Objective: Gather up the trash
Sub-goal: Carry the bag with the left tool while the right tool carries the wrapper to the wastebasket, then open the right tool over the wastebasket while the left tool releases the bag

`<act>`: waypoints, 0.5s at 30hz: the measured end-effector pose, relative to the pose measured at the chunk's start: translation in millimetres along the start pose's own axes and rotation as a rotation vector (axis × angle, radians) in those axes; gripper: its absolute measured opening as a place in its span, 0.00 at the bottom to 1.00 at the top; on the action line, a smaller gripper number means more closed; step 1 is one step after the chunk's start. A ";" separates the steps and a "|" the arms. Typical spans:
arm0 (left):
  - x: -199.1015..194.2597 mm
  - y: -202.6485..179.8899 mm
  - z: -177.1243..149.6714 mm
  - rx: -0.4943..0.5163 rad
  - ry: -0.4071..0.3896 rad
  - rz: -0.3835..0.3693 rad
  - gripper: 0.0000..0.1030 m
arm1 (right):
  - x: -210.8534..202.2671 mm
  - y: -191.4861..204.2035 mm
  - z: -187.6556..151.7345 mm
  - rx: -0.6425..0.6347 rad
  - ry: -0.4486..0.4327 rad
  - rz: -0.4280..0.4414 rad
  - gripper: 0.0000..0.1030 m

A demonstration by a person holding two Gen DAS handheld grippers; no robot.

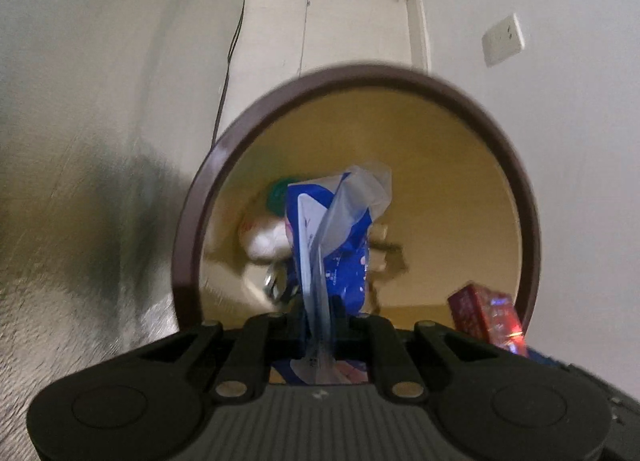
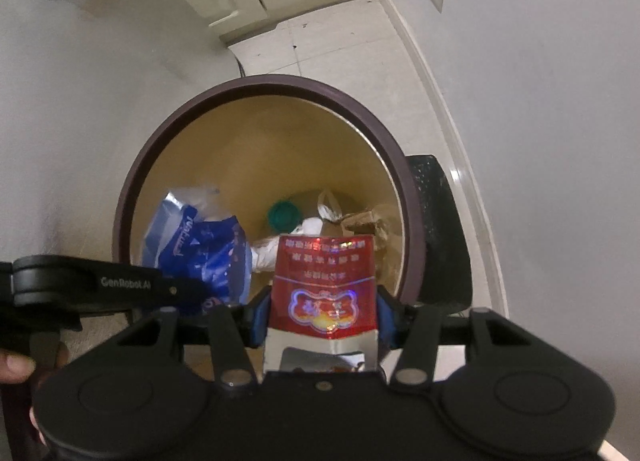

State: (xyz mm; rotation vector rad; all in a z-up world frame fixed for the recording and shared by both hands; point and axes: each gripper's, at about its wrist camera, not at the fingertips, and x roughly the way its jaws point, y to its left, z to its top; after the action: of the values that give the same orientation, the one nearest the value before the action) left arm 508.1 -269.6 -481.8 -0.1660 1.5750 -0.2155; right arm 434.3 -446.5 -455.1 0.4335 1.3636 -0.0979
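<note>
Dangling over round bin point(image 2: 412, 197): crinkly blue wrapper point(image 1: 344, 245), glossy red carton point(image 2: 325, 285).

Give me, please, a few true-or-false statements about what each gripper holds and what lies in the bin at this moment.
1. The left gripper is shut on a blue plastic wrapper. True.
2. The right gripper is empty. False: it is shut on a red carton.
3. Both held items hang over the open trash bin. True.
4. The bin holds nothing yet. False: a green lid and crumpled brown paper lie at the bottom.
5. The bin's rim is bright green. False: it is dark brown, with a tan inner wall.
</note>
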 end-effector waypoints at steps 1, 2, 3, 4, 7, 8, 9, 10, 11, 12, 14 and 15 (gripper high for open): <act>0.3 -0.3 2.7 0.003 -0.013 0.002 0.16 | 1.8 -0.9 1.6 0.008 -0.007 0.002 0.51; 0.0 -0.7 4.4 0.012 -0.022 0.011 0.16 | 3.6 -1.5 3.9 0.017 -0.013 0.007 0.51; 0.6 0.1 6.6 0.027 -0.028 0.025 0.17 | 5.4 -2.2 6.7 0.026 -0.019 0.014 0.51; 0.9 -0.8 7.3 0.053 -0.031 0.047 0.24 | 7.5 -2.8 10.4 0.039 -0.024 0.025 0.51; 1.6 -1.5 4.7 0.104 -0.020 0.076 0.41 | 13.2 -3.6 21.1 0.076 -0.032 0.070 0.51; 3.4 -1.3 3.6 0.102 -0.010 0.077 0.43 | 16.0 -4.1 24.6 0.090 -0.031 0.081 0.51; 3.7 1.2 2.4 0.097 0.000 0.073 0.49 | 18.3 -4.5 27.6 0.102 -0.030 0.086 0.51; 4.0 2.6 0.2 0.090 0.005 0.065 0.53 | 21.7 -3.7 31.3 0.111 -0.030 0.085 0.51; 4.2 3.0 -1.9 0.090 0.004 0.059 0.54 | 25.2 -2.8 35.0 0.114 -0.029 0.085 0.52; 3.6 2.8 -3.1 0.094 0.005 0.056 0.55 | 28.7 -1.8 37.9 0.117 -0.026 0.085 0.52; 3.5 3.4 -3.9 0.106 0.009 0.054 0.56 | 36.7 0.0 44.3 0.120 -0.009 0.108 0.53; 3.3 3.0 -4.4 0.109 0.012 0.054 0.56 | 40.2 1.0 47.2 0.121 -0.007 0.120 0.53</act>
State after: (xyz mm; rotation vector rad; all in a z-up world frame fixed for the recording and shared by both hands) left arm 503.8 -267.4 -485.7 -0.0371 1.5731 -0.2594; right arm 486.9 -455.1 -486.9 0.6150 1.3259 -0.0826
